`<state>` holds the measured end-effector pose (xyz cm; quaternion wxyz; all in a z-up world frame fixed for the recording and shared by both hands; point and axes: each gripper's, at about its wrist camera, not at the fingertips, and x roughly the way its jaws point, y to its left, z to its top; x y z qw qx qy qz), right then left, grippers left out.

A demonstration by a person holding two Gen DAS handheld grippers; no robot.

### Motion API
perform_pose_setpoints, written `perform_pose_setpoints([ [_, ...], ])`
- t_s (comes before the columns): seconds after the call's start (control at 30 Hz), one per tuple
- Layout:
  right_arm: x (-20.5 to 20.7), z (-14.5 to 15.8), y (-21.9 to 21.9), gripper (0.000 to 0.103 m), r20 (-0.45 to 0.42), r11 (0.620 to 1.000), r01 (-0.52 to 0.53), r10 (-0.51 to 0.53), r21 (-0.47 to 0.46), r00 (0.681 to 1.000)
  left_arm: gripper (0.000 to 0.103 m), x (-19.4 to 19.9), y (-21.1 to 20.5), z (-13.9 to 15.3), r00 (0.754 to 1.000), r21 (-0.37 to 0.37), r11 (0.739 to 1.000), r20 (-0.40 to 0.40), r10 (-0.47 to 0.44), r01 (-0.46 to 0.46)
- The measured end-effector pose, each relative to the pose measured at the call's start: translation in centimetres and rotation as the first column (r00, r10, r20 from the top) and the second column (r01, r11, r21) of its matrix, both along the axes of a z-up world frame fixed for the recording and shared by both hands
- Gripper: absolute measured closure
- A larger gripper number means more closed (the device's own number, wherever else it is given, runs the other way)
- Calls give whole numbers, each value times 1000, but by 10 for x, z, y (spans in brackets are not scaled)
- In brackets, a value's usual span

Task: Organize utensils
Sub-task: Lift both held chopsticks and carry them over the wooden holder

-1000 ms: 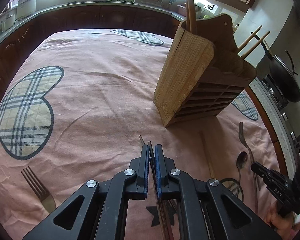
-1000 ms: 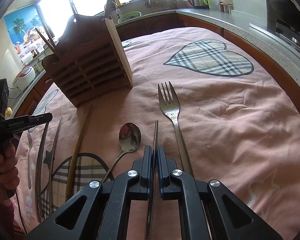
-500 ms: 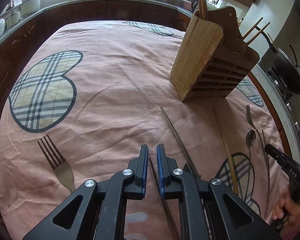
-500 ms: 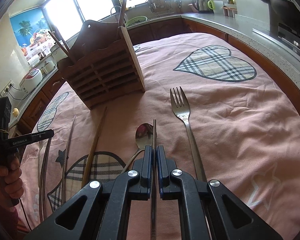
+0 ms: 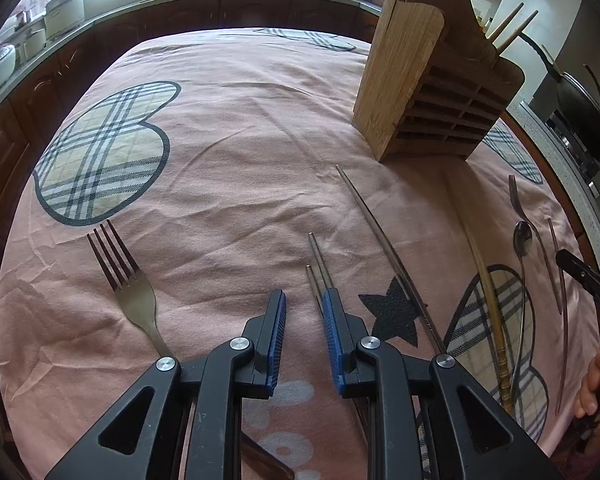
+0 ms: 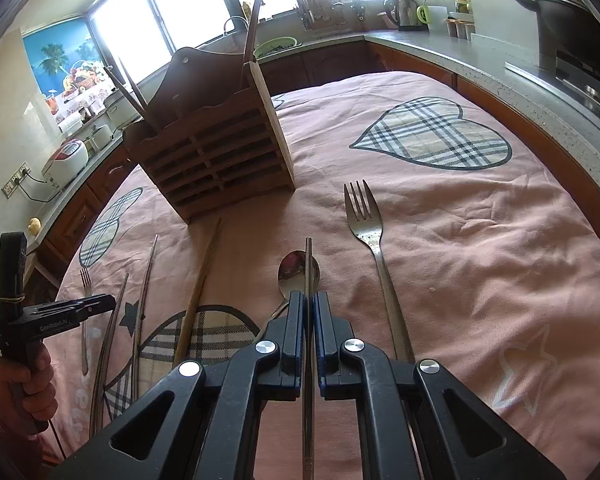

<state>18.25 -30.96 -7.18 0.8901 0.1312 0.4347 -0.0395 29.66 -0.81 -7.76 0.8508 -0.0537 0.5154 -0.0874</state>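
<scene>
In the left wrist view my left gripper (image 5: 304,294) hangs low over the pink cloth and its jaws are opening. Nothing is pressed between the blue pads. Two metal chopstick ends (image 5: 318,260) lie on the cloth against the right fingertip. A third metal chopstick (image 5: 380,240) lies further right. My right gripper (image 6: 309,296) is shut on a metal chopstick (image 6: 308,264), whose tip sits over a spoon (image 6: 290,276). The wooden utensil holder (image 6: 216,152) (image 5: 432,92) stands beyond, with sticks standing in it.
A fork (image 5: 124,280) lies left of the left gripper, another fork (image 6: 364,220) right of the spoon. A wooden chopstick (image 6: 202,284) and thin dark sticks (image 6: 144,300) lie between the grippers. Kitchen counters ring the table, and a wok (image 5: 588,120) sits on the stove.
The left gripper pulled back from the holder and its jaws parted, leaving the metal chopsticks on the cloth. The right gripper stays shut on its chopstick and has barely moved.
</scene>
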Motion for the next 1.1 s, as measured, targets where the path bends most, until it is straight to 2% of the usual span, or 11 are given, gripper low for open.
perform_pose_setpoints([
  [0.27,2,-2,-2,98,-6,1000,7,-7,7,1000,85,10,-19,-3,999,78,996,4,-35,34],
  [0.33,3,-3,-2,98,-9,1000,6,-6,9,1000,94,14,-20,-4,999,87,996,5,-37,37],
  [0.53,2,-1,0,98,-2,1000,-4,4,12,1000,100,11,-10,1,1000,7,1000,10,-16,16],
  [0.77,-4,28,7,98,70,999,-27,25,23,997,101,-23,2,55,990,-81,996,140,-13,24],
  [0.93,-8,57,16,98,146,998,-52,48,23,988,101,-52,15,99,970,-136,990,244,4,30],
  [1.1,-12,86,26,98,215,997,-72,69,5,974,101,-81,27,129,947,-166,986,322,21,34],
])
